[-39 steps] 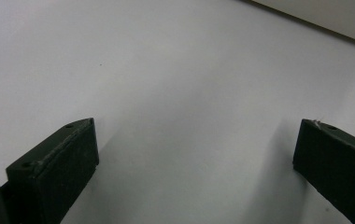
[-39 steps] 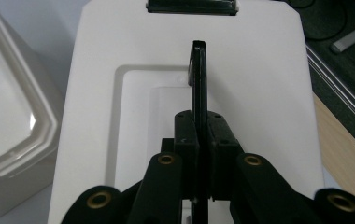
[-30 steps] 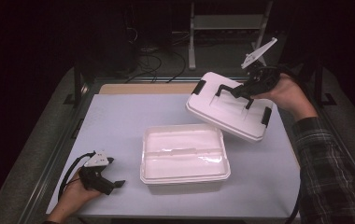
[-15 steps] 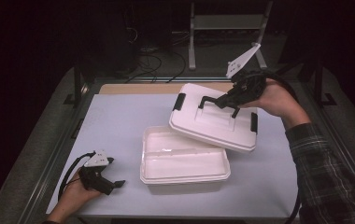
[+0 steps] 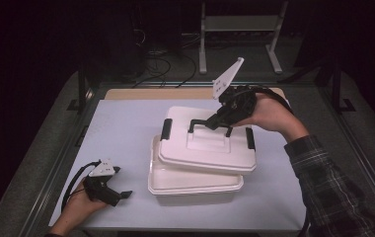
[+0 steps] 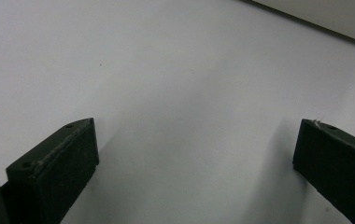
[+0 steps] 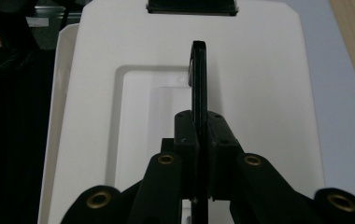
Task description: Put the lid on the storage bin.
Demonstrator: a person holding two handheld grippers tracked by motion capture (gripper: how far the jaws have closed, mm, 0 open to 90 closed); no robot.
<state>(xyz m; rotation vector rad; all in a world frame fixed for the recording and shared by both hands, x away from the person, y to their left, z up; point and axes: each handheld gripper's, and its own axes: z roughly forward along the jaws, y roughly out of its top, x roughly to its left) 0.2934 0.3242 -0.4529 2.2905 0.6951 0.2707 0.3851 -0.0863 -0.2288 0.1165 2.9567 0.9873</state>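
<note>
Above the white box (image 5: 195,182) at frame centre, the right claw (image 5: 214,123) clamps the lid's black handle (image 7: 199,93), its pinch clearest close up, while the left claw (image 5: 121,195) rests wide open on the counter (image 6: 166,84).

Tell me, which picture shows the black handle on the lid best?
The right gripper view: the handle runs edge-on between the right gripper, clamped shut. The high view shows it small atop the lid. The left gripper view shows table.

Right claw (image 5: 218,122) clamped, forearm raised; left claw (image 5: 119,195) rests low, jaws apart.
</note>
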